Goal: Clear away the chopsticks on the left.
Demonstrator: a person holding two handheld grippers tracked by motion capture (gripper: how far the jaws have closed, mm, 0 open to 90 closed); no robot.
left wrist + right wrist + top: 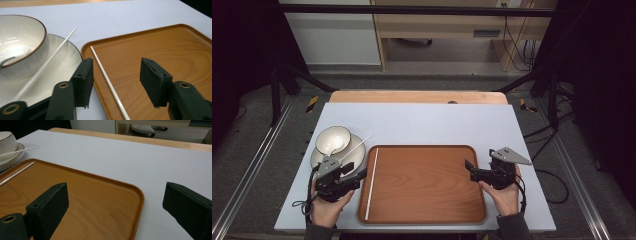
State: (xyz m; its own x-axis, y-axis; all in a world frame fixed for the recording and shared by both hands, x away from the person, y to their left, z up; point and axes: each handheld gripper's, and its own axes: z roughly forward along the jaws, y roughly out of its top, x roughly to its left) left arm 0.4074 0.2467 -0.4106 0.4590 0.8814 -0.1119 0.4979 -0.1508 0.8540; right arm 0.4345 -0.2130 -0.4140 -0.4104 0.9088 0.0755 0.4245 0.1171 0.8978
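Left tongs [357, 176] hover at the near left corner of the desk [422, 120], jaws spread wide, nothing between them. In the left gripper view they straddle the left rim of the wooden tray [160, 47], one jaw over the plate [62, 67], the other over the tray floor.

One white chopstick [372, 182] lies in the tray, running near to far along its left edge. The second chopstick [356, 148] rests slanted across the plate, leaning against the bowl [333, 139], its tip pointing far right. A spoon [12, 53] sits in the bowl.

Right tongs [472, 170] sit at the tray's right rim, jaws also wide apart and empty, one jaw over the tray, the other over bare desk.

Judged step: moving tableware onto the tray, one chopstick in, its mate waiting on the plate. Next move likely calls for the left tongs to swing left and farther out, line the jaws across the thin stick and close gently; it is slender and may roll or slip.
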